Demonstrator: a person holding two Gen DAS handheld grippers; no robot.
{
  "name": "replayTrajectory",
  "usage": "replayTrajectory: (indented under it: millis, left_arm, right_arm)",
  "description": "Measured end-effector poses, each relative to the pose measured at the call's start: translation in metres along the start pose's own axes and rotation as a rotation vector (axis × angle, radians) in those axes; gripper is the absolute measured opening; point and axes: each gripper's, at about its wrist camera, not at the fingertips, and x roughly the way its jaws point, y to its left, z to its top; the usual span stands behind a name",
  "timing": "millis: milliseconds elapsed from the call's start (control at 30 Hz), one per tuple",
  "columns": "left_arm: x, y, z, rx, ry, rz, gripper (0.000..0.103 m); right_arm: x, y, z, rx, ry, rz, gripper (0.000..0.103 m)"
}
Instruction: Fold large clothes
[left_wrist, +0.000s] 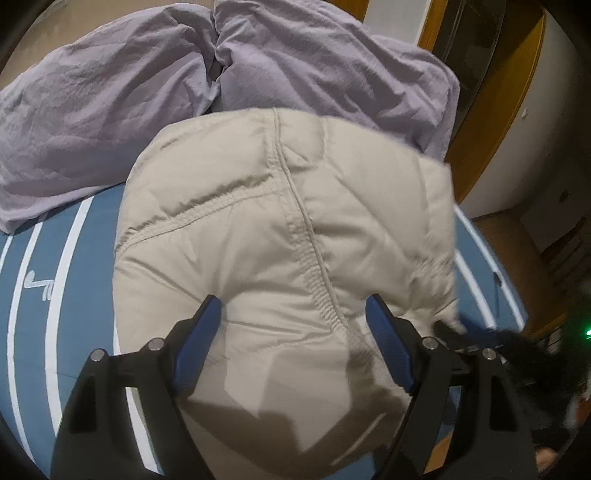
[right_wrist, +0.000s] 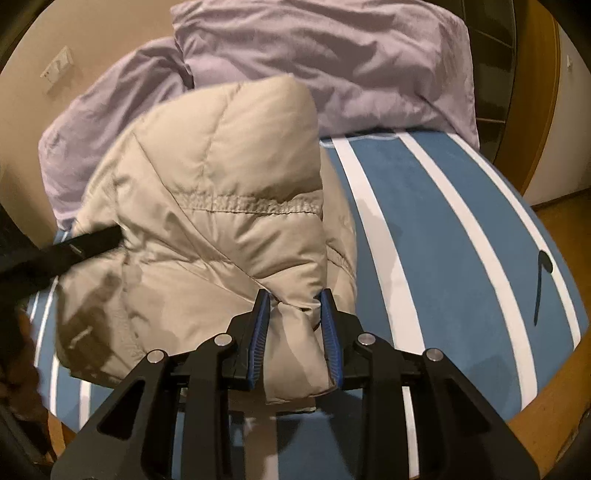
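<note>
A beige padded jacket (left_wrist: 288, 236) lies bundled on a blue bed sheet with white stripes (left_wrist: 33, 332). My left gripper (left_wrist: 295, 306) is open, its blue pads spread wide over the jacket's near edge. My right gripper (right_wrist: 294, 297) is shut on a bunched fold of the jacket (right_wrist: 221, 206) and pinches it between the blue pads. The left gripper's black finger shows at the jacket's left side in the right wrist view (right_wrist: 92, 240).
A crumpled lilac duvet (left_wrist: 110, 110) lies behind the jacket, also in the right wrist view (right_wrist: 332, 66). The striped sheet (right_wrist: 461, 229) stretches out to the right. A wooden door frame (left_wrist: 491, 122) and wooden floor border the bed on the right.
</note>
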Motion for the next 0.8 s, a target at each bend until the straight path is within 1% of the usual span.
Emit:
replayTrajectory:
  millis: [67,133,267,533,633,700,767,800]
  left_arm:
    - [-0.005,0.001,0.003,-0.012,-0.009,-0.015,0.08]
    - [-0.011,0.002,0.009,-0.014,-0.03,-0.015,0.08]
    - [-0.015,0.01,0.022,-0.012,-0.059,0.017,0.08]
    - [-0.004,0.031,0.04,-0.031,-0.052,0.08,0.08]
    - [0.002,0.03,0.038,-0.003,-0.049,0.107,0.081]
    - [0.011,0.024,0.034,0.045,-0.04,0.147,0.084]
    - [0.019,0.02,0.029,0.079,-0.032,0.184,0.085]
    - [0.022,0.02,0.027,0.086,-0.035,0.197,0.085]
  right_arm:
    - [0.007,-0.002,-0.004,0.005,0.009,-0.008,0.03]
    - [0.011,-0.004,-0.006,0.013,0.016,-0.012,0.03]
    - [0.016,-0.006,-0.009,0.027,0.021,-0.005,0.03]
    - [0.024,-0.01,-0.011,0.045,0.032,0.004,0.03]
    - [0.024,-0.01,-0.01,0.043,0.035,-0.005,0.03]
    - [0.021,-0.008,-0.007,0.039,0.032,-0.015,0.03]
    - [0.016,-0.007,-0.005,0.036,0.023,-0.028,0.037]
    - [0.014,-0.007,-0.004,0.036,0.018,-0.036,0.039]
